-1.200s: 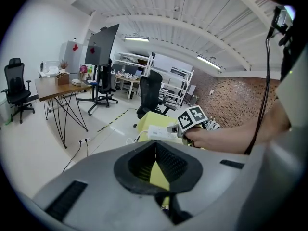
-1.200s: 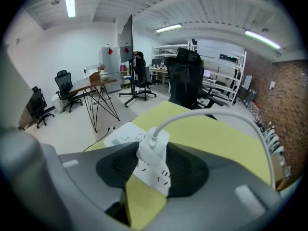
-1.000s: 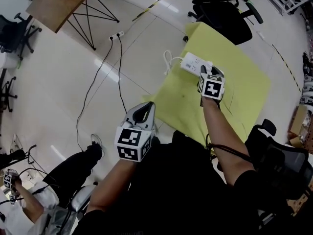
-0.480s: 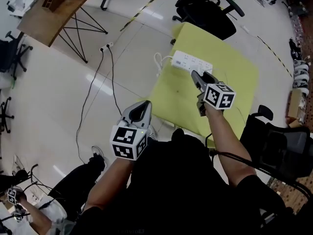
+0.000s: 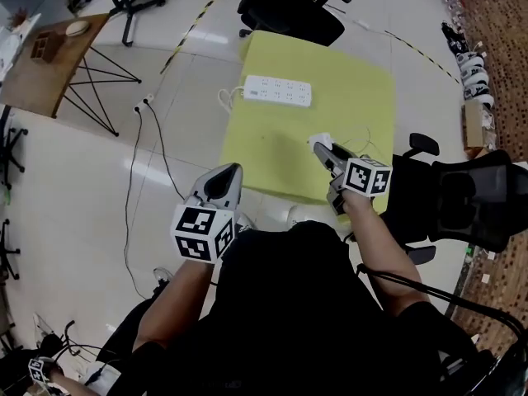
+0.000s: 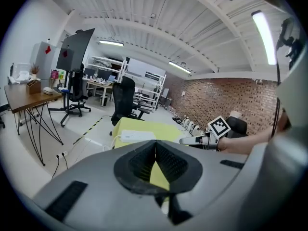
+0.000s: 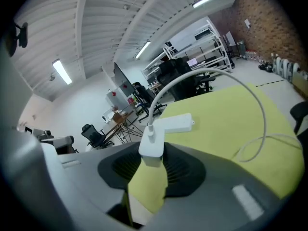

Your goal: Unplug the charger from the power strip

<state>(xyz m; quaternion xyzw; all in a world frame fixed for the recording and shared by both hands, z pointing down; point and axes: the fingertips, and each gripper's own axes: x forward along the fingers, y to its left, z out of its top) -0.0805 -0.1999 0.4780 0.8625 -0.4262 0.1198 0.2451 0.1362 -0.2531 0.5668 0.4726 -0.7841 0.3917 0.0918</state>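
Observation:
A white power strip lies at the far side of the yellow-green table, with nothing plugged into it. My right gripper hovers over the table's near edge, well clear of the strip, shut on the white charger. In the right gripper view the charger stands between the jaws, its white cable arcs up and falls onto the table, and the power strip lies beyond. My left gripper hangs off the table's near left corner, shut and empty. The left gripper view shows the power strip and my right gripper.
Black office chairs stand behind the table and at its right. A wooden desk is at the far left. A floor socket feeds black cables across the tiles. The strip's own cord hangs off the table's left edge.
My right gripper has pulled back from the power strip to the table's near edge, taking the charger out with it. The left gripper shifted slightly.

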